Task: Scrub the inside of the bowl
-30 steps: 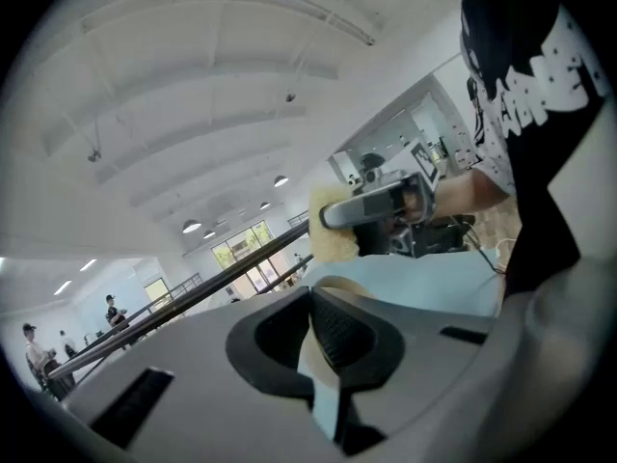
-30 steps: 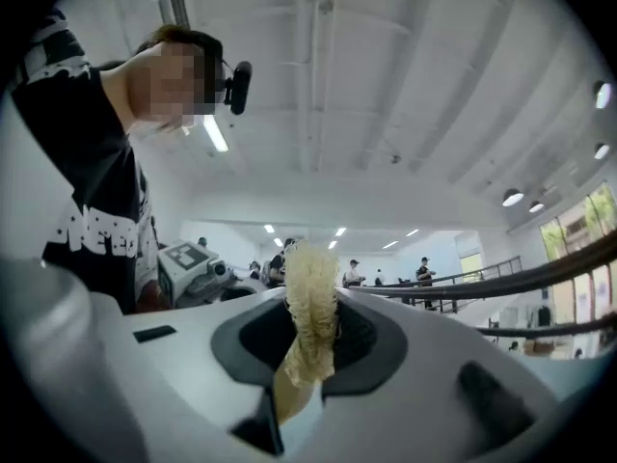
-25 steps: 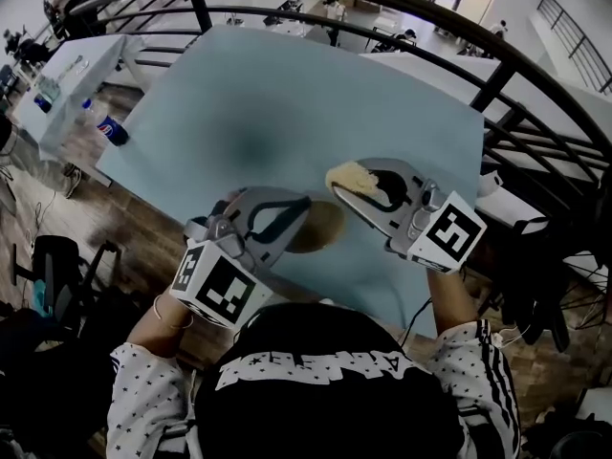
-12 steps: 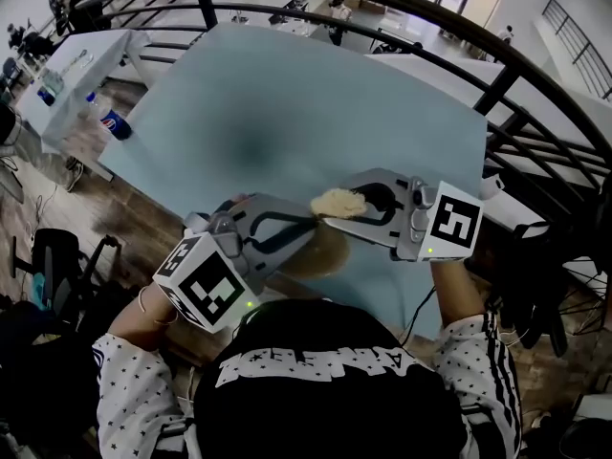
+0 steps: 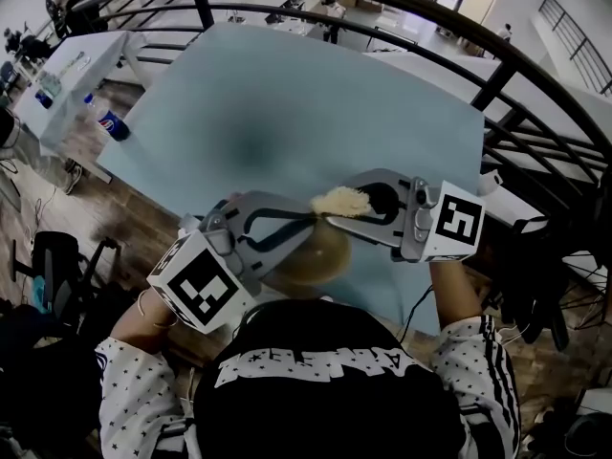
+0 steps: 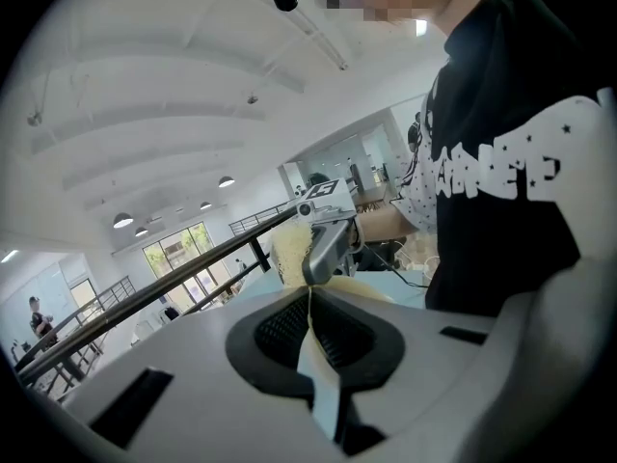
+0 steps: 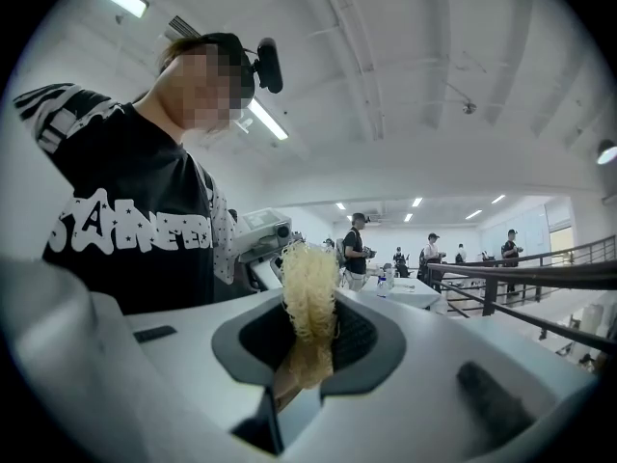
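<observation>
The left gripper (image 6: 310,295) has its jaws drawn almost fully together, with only the thin pale rim of the bowl (image 6: 314,363) pinched between the dark ribbed pads. In the head view this left gripper (image 5: 306,218) reaches in from the near left, and its tips sit on the left part of the bowl's (image 5: 323,254) rim. The right gripper (image 7: 308,334) is clamped on a yellowish, fibrous scrubber (image 7: 308,287), which stands up out of the jaws as a frizzy tuft, with a flatter end tucked down between the pads. Seen from above, the right gripper (image 5: 337,205) comes in from the near right. Its scrubber (image 5: 340,202) is just above the far rim of the bowl, right beside the left gripper's tips. Whether the scrubber touches the bowl cannot be made out. The left gripper view shows the same meeting, with the right gripper (image 6: 328,244) and its scrubber (image 6: 287,249) just beyond the bowl's cream-coloured edge. The tan, rounded bowl lies at the near edge of the pale blue table (image 5: 287,113), close to the person's chest. Whether it rests on the tabletop is unclear. A dark curved railing (image 5: 497,75) runs past the far and right sides of the table. On a white table (image 5: 67,75) at the far left stands a bottle (image 5: 112,125) with a blue label.
</observation>
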Tool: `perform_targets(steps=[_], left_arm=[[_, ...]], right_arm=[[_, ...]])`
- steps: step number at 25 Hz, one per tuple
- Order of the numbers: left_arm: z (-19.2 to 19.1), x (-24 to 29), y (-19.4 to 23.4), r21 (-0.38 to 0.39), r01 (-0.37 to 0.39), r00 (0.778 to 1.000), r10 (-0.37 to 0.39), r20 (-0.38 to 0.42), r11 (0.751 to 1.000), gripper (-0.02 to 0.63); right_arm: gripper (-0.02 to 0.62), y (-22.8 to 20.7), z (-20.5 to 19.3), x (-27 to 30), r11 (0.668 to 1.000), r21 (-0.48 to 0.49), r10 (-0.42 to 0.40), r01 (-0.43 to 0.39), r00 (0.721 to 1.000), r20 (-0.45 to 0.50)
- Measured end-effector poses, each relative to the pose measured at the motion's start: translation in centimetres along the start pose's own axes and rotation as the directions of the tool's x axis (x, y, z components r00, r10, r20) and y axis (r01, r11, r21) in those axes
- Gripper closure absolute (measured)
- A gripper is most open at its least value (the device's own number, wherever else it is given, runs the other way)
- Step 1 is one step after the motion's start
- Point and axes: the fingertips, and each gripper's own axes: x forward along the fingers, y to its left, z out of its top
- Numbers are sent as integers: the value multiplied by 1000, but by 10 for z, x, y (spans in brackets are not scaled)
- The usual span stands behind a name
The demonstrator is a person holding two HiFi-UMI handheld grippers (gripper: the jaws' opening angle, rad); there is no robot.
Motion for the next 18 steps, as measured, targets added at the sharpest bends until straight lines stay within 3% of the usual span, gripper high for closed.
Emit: perform_targets(steps=[18], left_arm=[[2,-9,12,-28,-50,999,50,8,998,586]], right_arm=[[525,-4,-3,-10,993,66,-103,99,993,61]])
